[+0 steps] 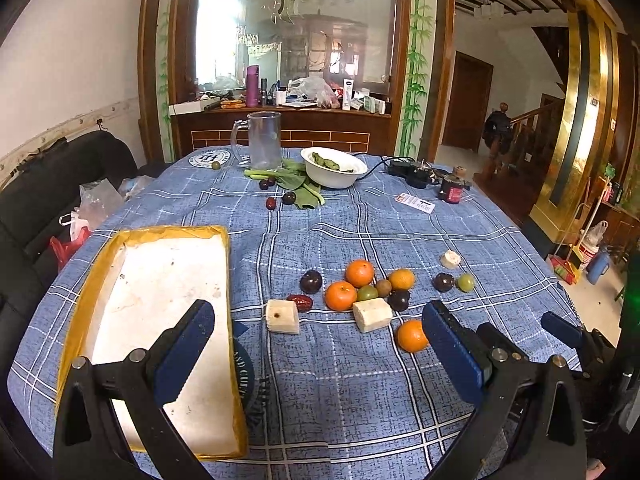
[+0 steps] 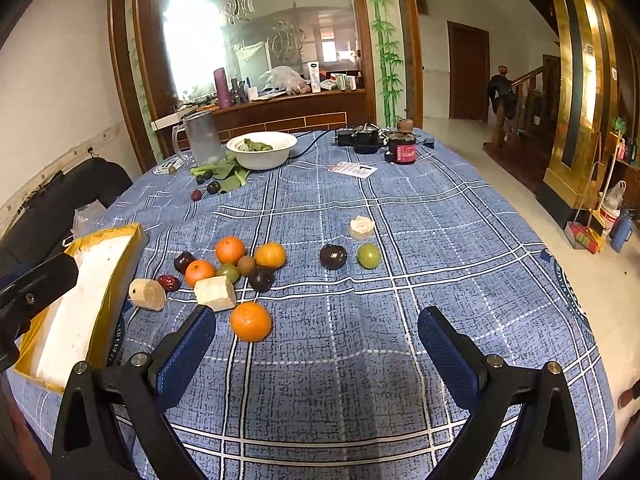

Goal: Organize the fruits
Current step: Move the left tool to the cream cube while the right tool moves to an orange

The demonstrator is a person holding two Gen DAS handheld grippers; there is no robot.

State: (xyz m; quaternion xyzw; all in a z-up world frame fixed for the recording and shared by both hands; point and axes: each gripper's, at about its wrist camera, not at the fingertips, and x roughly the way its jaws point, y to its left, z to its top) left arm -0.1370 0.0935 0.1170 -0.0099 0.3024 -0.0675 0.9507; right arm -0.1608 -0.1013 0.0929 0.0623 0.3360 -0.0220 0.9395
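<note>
A cluster of fruit lies mid-table on the blue plaid cloth: oranges (image 1: 360, 273), dark plums (image 1: 311, 281), a kiwi (image 1: 383, 287), green fruit (image 1: 367, 293), a red date (image 1: 301, 302) and pale cut blocks (image 1: 372, 314). One orange (image 2: 251, 321) lies nearest, just ahead of my right gripper's left finger. A plum (image 2: 333, 256) and a green fruit (image 2: 368, 255) sit apart to the right. An empty yellow-rimmed white tray (image 1: 160, 320) lies at the left. My left gripper (image 1: 316, 344) is open and empty, its left finger over the tray. My right gripper (image 2: 316, 344) is open and empty.
At the far side stand a glass mug (image 1: 264, 140), a white bowl (image 1: 334, 168) with greens, leafy greens and small plums (image 1: 289, 197), a black power strip (image 1: 412, 170), a red can (image 1: 452, 190) and a card (image 1: 416, 203). A black sofa (image 1: 60, 184) is at the left.
</note>
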